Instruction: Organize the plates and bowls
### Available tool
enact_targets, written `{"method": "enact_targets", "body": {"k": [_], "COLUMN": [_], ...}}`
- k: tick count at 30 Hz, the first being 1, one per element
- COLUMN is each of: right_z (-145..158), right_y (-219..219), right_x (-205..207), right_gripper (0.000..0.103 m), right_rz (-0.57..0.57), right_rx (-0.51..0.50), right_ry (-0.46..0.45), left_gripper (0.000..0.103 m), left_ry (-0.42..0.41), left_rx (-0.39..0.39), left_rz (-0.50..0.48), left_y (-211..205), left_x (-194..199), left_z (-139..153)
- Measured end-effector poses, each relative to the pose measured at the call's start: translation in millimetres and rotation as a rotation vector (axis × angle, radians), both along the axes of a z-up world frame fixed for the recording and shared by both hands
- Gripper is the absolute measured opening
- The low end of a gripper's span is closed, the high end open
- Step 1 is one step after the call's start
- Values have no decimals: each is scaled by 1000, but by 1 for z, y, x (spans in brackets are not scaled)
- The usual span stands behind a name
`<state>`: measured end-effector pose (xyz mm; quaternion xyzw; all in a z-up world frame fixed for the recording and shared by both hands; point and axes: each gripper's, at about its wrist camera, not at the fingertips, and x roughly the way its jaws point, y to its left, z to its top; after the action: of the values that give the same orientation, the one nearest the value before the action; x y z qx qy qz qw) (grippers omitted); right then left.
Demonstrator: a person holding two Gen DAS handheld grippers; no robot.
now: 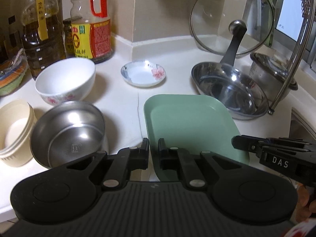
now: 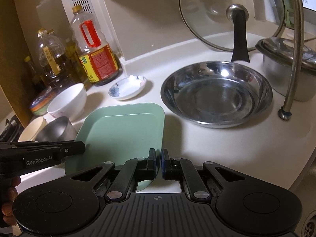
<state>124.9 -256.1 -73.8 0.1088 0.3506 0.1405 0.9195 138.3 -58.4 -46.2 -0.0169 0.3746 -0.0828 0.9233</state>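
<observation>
A green square plate (image 1: 189, 124) (image 2: 122, 130) lies on the white counter. My left gripper (image 1: 153, 148) is shut on its near left rim. My right gripper (image 2: 158, 156) is shut on its near right rim. A steel bowl (image 1: 68, 132) sits left of the plate, next to stacked cream bowls (image 1: 13, 132). A white floral bowl (image 1: 65, 80) and a small floral saucer (image 1: 143, 73) stand behind. A wide steel basin (image 2: 216, 92) sits to the right of the plate.
Oil bottles (image 1: 90, 19) stand at the back left. A glass lid (image 1: 232, 17) leans on a steel rack (image 2: 296, 49) beside a lidded steel pot (image 2: 288, 63). A sink drain (image 2: 309, 226) shows at the near right.
</observation>
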Motion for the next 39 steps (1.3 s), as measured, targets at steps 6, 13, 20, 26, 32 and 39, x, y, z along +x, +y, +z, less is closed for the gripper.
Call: {"method": "enact_targets", "body": {"k": [6,13,20,26,32,39], "right_z": [12,22,26,25,19,5], "right_y": [-6,-26,-54,-74,-91,-97], "right_x": [2,9,25,42,58,79], "right_gripper": [5,5,5,5,5,5], "right_rz": [-19,-83,-172,-236,-277,-300], "right_rx": [11,9,-8,-27,-42,-49], "right_ry": [-29,-56,-72,-75,-61,-24], "left_gripper": [8,8,8,8,8,8], "left_ry": [-37,-59,-80,-72,-45,-15], "left_rx": [-10,-11,-21,-23,-42,-39], "left_rz": [-19,-85,-160,-204,-226,-236], "left_y": [-7,-32,-65,-91,-106,-118], "left_x": [7,29,60,89,115,138], "left_z": [15,22,25,20,13,1]}}
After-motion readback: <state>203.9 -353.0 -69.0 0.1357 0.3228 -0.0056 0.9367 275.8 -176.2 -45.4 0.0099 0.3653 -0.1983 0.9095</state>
